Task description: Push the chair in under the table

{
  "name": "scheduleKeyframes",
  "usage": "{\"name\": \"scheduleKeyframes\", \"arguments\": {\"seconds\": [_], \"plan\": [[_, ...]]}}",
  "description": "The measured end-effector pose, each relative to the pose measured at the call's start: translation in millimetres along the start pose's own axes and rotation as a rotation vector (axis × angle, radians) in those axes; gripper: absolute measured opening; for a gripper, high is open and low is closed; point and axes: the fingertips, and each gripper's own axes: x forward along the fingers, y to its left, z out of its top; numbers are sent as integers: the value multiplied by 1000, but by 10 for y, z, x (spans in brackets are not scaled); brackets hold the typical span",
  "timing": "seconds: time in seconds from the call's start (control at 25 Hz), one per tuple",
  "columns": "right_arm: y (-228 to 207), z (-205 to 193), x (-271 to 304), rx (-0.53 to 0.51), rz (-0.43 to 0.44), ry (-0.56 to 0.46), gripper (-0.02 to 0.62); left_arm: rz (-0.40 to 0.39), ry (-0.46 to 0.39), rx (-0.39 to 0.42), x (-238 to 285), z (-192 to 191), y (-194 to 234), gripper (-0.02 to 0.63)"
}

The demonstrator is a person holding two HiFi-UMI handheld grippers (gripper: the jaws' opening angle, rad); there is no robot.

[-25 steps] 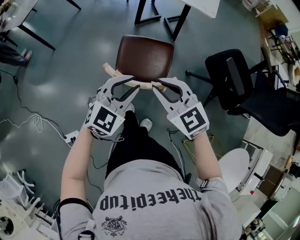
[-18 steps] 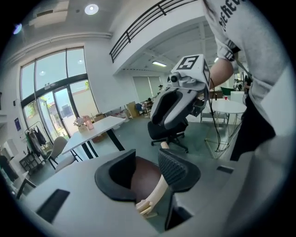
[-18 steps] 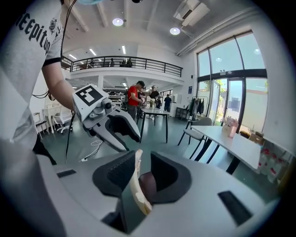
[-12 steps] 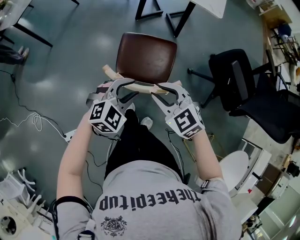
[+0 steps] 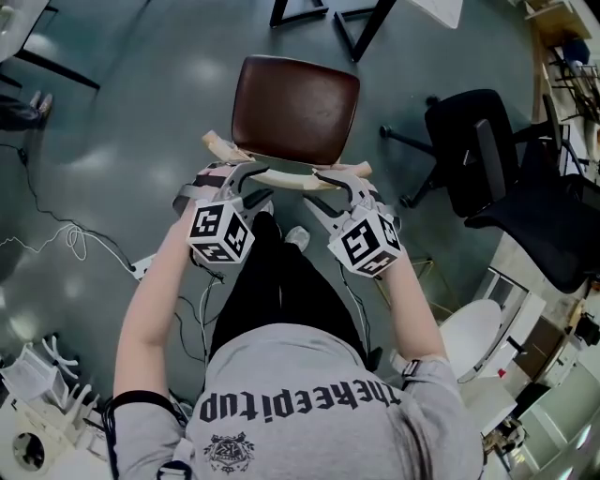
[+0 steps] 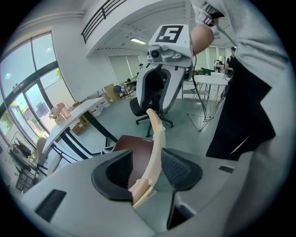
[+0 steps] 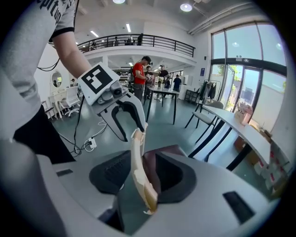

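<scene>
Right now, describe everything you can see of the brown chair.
The chair stands upright on the grey floor, facing black table legs. Its square seat looks like brown leather; its curved backrest rail looks like pale wood. Both the left gripper and right gripper straddle the rail; their jaws have just been opening and do not clamp it.

Bright daylight through tall windows [image 7: 233,65], soft glare on the floor [image 5: 122,141], dark fisheye corners.

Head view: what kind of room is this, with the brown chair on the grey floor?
Probably a big open office or workshop. There is a black swivel chair, a long white table beside tall windows, and an upstairs balcony railing.
</scene>
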Motion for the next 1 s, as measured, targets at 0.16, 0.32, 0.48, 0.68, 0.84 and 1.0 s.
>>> {"name": "scheduleKeyframes", "arguments": {"seconds": [0.16, 0.32, 0.48, 0.68, 0.84, 1.0], "plan": [[52, -164, 134, -17, 19, 46, 184, -28, 33, 27, 95, -137, -15, 196], [104, -345, 232, -14, 41, 89, 192, -60, 58, 39, 177, -226, -63, 198], [110, -530, 313, -20, 43, 134, 204, -79, 79, 45, 260, -311, -78, 199], [76, -653, 394, -30, 34, 178, 206, -103, 110, 50, 347, -427, -73, 199], [97, -749, 480, -41, 42, 215, 193, -135, 133, 47, 437, -507, -127, 198], [68, -743, 512, -26, 52, 221, 158, -156, 129, 21, 463, -544, -130, 199]]}}
